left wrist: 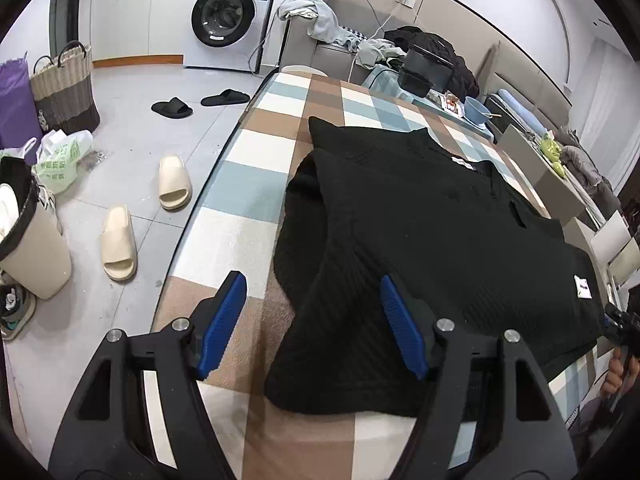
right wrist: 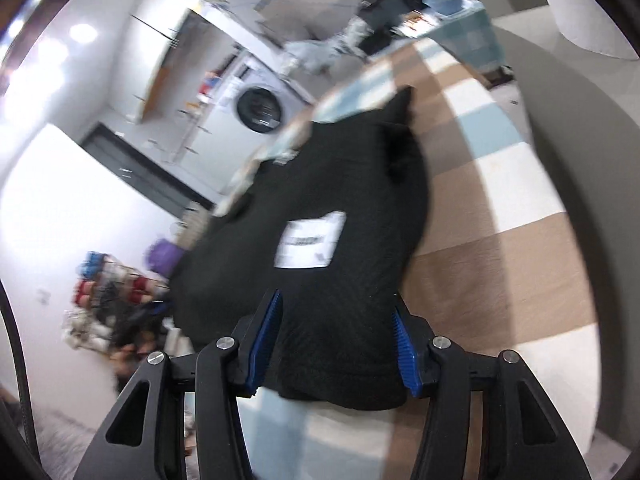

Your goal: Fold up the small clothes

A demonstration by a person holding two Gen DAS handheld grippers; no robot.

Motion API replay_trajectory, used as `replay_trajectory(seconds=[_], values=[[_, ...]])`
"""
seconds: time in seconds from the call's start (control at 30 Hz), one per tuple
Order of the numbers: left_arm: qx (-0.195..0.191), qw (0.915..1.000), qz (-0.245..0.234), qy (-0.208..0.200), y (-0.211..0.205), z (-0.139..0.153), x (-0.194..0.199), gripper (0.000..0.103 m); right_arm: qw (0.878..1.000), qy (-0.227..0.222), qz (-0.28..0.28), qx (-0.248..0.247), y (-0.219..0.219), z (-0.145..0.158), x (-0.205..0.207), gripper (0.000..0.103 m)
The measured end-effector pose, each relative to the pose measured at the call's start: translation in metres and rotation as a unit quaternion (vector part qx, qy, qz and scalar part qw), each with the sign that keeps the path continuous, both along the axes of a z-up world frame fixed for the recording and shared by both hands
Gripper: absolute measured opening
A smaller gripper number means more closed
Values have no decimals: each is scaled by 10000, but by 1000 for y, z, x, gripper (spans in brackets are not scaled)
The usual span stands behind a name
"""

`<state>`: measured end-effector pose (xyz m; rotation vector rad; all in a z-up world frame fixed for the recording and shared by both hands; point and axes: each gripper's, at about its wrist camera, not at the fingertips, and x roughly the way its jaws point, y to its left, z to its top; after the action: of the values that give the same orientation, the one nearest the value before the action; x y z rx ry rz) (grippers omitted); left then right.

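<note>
A black ribbed knit garment (left wrist: 432, 220) lies partly folded on a table under a checked cloth (left wrist: 248, 184), with one white label (left wrist: 583, 286) at its right end. My left gripper (left wrist: 311, 280) stands open over the garment's near left corner; the blue pads (left wrist: 224, 320) are wide apart and press on nothing. In the blurred right wrist view the same garment (right wrist: 320, 184) shows a white label (right wrist: 310, 240). My right gripper (right wrist: 336, 302) is open there too, with the garment's near edge lying between its fingers, which do not pinch it.
Left of the table on the tiled floor are cream slippers (left wrist: 120, 244), black slippers (left wrist: 172, 108), a bin (left wrist: 28, 240), a woven basket (left wrist: 64, 84) and bags. A washing machine (left wrist: 228, 16) stands behind. A blue bowl (left wrist: 478, 110) and black boxes sit at the table's far end.
</note>
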<state>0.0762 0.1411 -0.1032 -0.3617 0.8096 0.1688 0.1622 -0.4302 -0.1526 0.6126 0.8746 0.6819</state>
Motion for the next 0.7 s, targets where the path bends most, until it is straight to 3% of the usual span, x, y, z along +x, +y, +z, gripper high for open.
replay_trajectory(seconds=[0.17,0.43,0.6,0.7], values=[[54,9999,-96,40,-5,-1,8,67,9988,63,-397,-295,-6,2,-11,54],[-48,10000,-30,80,-7,-4,8,67,9996,-298,4,26,12,17,-16,54],[-21,9999,-96,80,-8,-2,2,67,9979,-40,-140,-637,23,4,-11,54],[-58,9998,-122,136,-7,-5,0,67,9979,94,-272,-573,17,-6,-10,54]])
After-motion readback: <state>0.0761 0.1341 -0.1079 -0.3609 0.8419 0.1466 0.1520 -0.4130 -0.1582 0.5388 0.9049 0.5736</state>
